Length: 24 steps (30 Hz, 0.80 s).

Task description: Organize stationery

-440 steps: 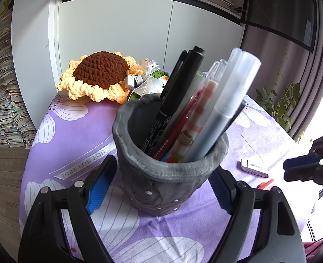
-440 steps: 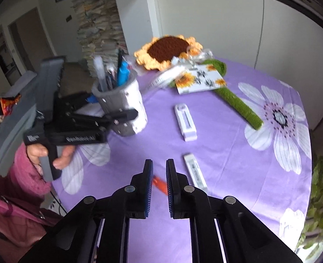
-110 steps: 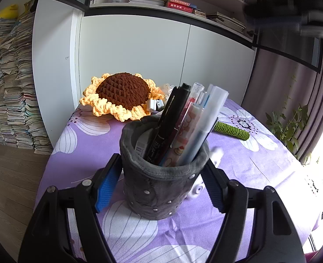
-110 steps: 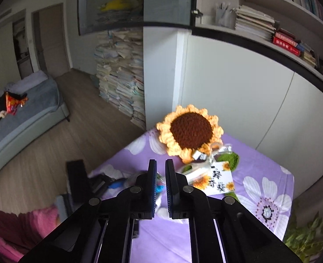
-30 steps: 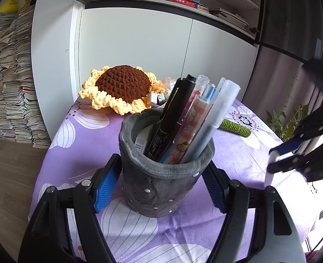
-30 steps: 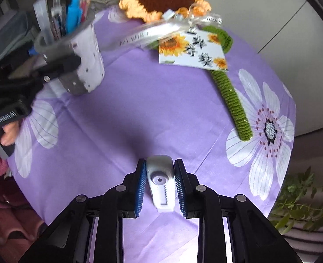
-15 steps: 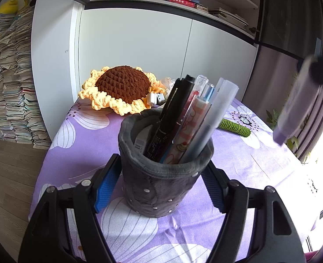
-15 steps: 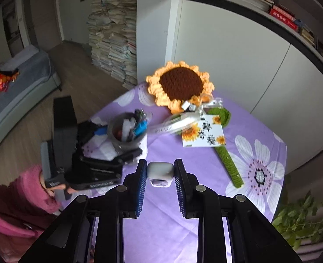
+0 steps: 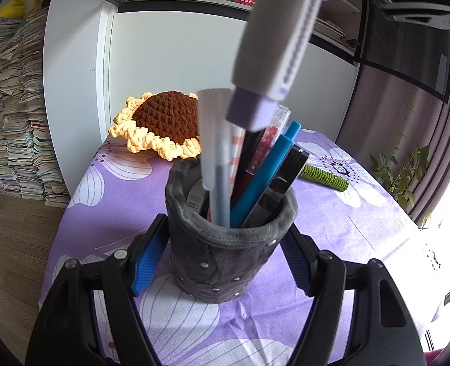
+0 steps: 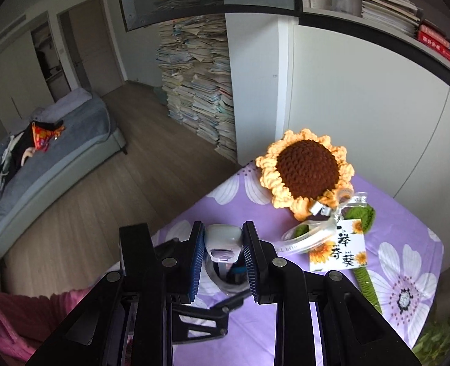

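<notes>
A grey felt pen cup (image 9: 228,253) stands on the purple flowered tablecloth (image 9: 347,228) and holds several pens and markers (image 9: 264,177). My left gripper (image 9: 221,262) is shut on the cup, one pad on each side. My right gripper (image 10: 223,256) is shut on a white and lilac correction tape (image 10: 223,241). In the left wrist view the correction tape (image 9: 273,48) hangs upright just above the pens, lilac end down. In the right wrist view the cup (image 10: 225,277) shows directly below the tape.
A crocheted sunflower (image 9: 160,125) lies at the table's far end, its green stem (image 9: 325,177) running right. A gift card (image 10: 337,250) and ribbon lie beside it. Stacks of books stand by the white cabinet (image 10: 200,91). A plant (image 9: 401,167) stands at the right.
My right gripper has carried the correction tape from the right side to directly above the pen cup and lowered it close to the pens. The left gripper keeps holding the cup.
</notes>
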Each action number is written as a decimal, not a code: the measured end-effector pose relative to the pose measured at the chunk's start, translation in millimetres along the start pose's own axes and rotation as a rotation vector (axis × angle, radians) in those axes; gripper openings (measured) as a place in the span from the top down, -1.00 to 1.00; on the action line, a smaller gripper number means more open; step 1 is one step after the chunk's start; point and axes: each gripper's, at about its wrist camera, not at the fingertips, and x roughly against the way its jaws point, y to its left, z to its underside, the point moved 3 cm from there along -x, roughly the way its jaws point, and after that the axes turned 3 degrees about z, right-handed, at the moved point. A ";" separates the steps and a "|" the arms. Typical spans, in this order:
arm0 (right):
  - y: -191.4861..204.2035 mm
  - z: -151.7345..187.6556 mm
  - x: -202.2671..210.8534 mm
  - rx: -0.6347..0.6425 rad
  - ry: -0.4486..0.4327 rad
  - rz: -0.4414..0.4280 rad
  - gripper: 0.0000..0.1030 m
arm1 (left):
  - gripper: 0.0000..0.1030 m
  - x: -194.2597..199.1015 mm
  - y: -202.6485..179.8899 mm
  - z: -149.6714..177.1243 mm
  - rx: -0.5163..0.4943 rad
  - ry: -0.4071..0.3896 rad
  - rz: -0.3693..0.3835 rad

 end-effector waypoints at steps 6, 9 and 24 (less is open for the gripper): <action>2.1 -5.7 8.8 0.016 -0.039 -0.013 0.48 | -0.38 -0.9 -1.0 -0.3 0.000 0.001 0.001; 1.0 -4.5 9.7 0.023 -0.040 -0.005 0.48 | -0.38 -0.8 -0.8 -0.4 0.000 0.000 0.001; -4.3 27.3 -30.4 -0.001 0.089 -0.005 0.48 | -0.38 -0.6 -0.5 -0.4 -0.001 0.000 0.000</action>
